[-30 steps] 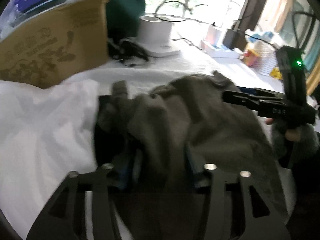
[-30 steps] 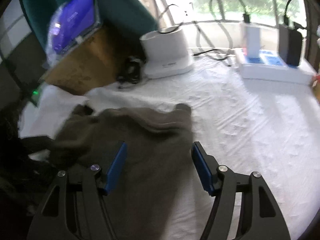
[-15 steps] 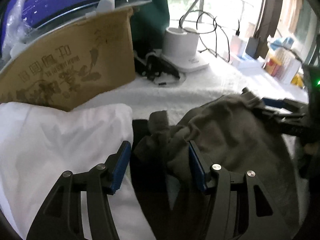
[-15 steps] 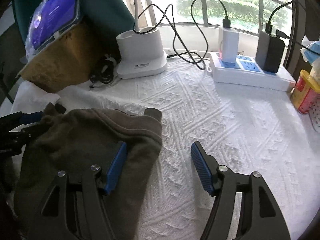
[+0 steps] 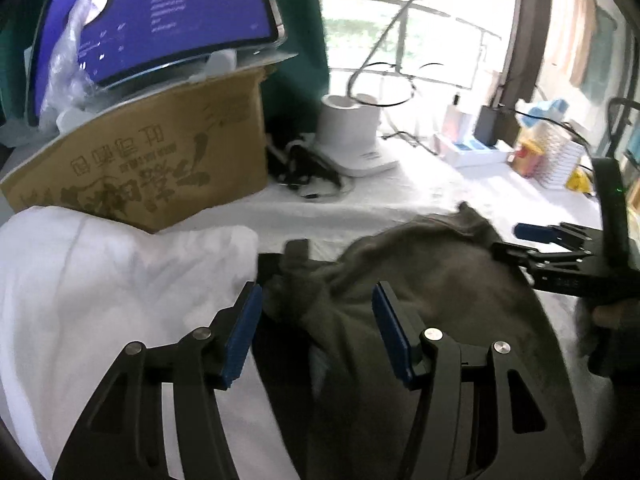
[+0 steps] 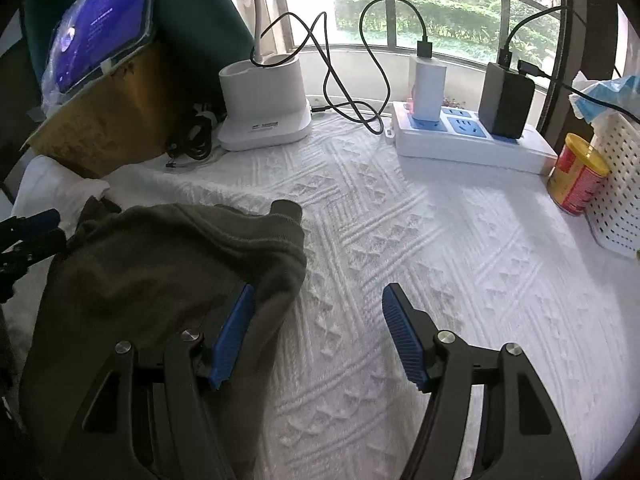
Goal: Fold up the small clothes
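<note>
An olive-brown small garment [image 5: 432,280] lies bunched and folded over on the white textured cloth [image 6: 460,272]; it also shows in the right wrist view [image 6: 160,264]. My left gripper [image 5: 316,320] is open, its blue pads either side of the garment's crumpled left edge, holding nothing. My right gripper [image 6: 316,332] is open and empty, its left pad beside the garment's right folded edge. The right gripper also shows at the far right of the left wrist view [image 5: 560,248], and the left gripper's fingertips [image 6: 32,224] show at the left of the right wrist view.
A white fabric pile [image 5: 120,280] lies left of the garment. Behind stand a cardboard box [image 5: 152,164] with a tablet [image 5: 160,20], a white charging dock [image 6: 264,108] with cables, a power strip [image 6: 472,140], a red-yellow can [image 6: 576,176] and a white basket [image 6: 616,192].
My left gripper let go of the garment and opened, then drew back. The right gripper pulled away to the garment's right edge. The garment settled flat on the cloth.
</note>
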`<state>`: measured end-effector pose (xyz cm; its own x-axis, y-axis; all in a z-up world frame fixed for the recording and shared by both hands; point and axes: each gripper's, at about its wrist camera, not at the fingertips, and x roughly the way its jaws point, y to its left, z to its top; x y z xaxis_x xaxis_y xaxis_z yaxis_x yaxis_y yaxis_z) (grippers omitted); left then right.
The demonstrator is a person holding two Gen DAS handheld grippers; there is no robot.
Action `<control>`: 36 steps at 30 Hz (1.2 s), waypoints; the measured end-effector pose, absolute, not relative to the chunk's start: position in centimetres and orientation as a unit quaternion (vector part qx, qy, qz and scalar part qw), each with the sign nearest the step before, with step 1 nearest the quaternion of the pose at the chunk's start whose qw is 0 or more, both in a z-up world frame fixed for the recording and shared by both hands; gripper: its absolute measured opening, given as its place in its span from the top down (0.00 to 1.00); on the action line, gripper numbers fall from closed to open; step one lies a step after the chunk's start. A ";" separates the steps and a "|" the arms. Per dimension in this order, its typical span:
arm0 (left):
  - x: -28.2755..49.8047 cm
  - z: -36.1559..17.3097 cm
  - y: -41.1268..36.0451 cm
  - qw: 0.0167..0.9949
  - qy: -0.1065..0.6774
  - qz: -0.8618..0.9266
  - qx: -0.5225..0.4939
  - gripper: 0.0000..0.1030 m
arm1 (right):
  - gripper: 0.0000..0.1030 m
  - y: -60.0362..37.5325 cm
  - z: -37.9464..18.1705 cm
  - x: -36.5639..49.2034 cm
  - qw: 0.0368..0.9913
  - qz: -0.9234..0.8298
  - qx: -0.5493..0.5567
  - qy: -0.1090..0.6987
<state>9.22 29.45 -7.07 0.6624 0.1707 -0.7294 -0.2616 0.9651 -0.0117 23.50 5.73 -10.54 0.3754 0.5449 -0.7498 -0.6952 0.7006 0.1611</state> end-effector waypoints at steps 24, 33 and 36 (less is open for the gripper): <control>3.3 -10.8 26.2 0.894 0.424 0.122 -0.083 0.41 | 0.35 0.1 -11.5 14.5 0.791 0.432 -0.073 0.428; 0.7 -8.6 24.4 0.908 0.392 0.134 -0.056 0.41 | 0.66 -1.5 -12.2 10.7 0.761 0.481 -0.072 0.430; -0.2 -7.8 23.4 0.914 0.379 0.128 -0.061 0.41 | 0.71 -2.1 -12.3 9.5 0.756 0.488 -0.076 0.431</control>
<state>-0.17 23.38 -7.81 0.6794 0.1882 -0.7092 -0.2809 0.9596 -0.0145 9.48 -2.06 -12.29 0.1537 0.6715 -0.7249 -0.8022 0.5132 0.3053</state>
